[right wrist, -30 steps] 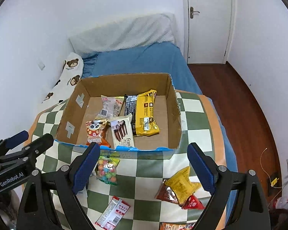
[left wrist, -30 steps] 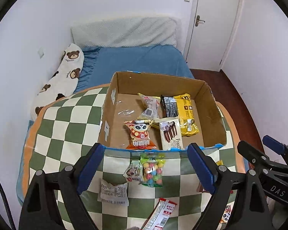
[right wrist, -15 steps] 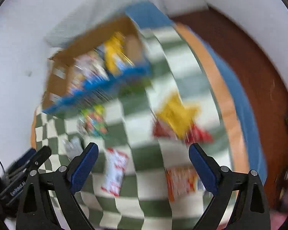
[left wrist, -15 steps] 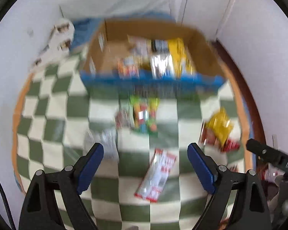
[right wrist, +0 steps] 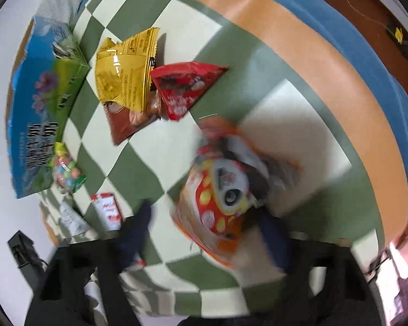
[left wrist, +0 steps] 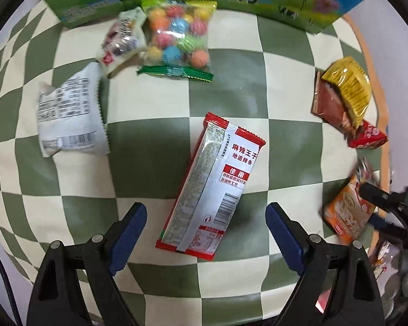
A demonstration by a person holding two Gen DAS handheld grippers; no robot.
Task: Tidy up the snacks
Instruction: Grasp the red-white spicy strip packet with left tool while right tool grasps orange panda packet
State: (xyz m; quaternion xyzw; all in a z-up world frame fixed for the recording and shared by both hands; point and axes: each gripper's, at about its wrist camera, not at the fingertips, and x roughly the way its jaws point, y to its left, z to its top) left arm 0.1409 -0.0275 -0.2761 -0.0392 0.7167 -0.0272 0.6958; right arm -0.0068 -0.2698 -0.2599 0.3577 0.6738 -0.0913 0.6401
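My left gripper [left wrist: 206, 217] points straight down, open, over the checked cloth. A long red and silver snack packet [left wrist: 212, 187] lies flat between its blue pads [left wrist: 127, 225] without touching them. My right gripper [right wrist: 206, 228] is blurred and its jaws are closing around an orange panda snack packet [right wrist: 220, 193]; a gap still shows on the packet's left side. The left wrist view shows that same orange packet [left wrist: 342, 214] at the right, with the right gripper's fingers [left wrist: 378, 195] on either side of it.
The printed blue and green box front [left wrist: 204, 2] lies along the far side. A bag of coloured candy balls [left wrist: 176, 35], a small white packet [left wrist: 122, 40] and a white barcode packet [left wrist: 70, 114] lie at the left. Yellow [right wrist: 125, 73], brown [right wrist: 125, 127] and red [right wrist: 185, 89] packets lie near the table's orange edge [right wrist: 285, 40].
Both grippers have dropped from above the box to just over the cloth. The right gripper has rolled and its jaws have narrowed around the orange packet.
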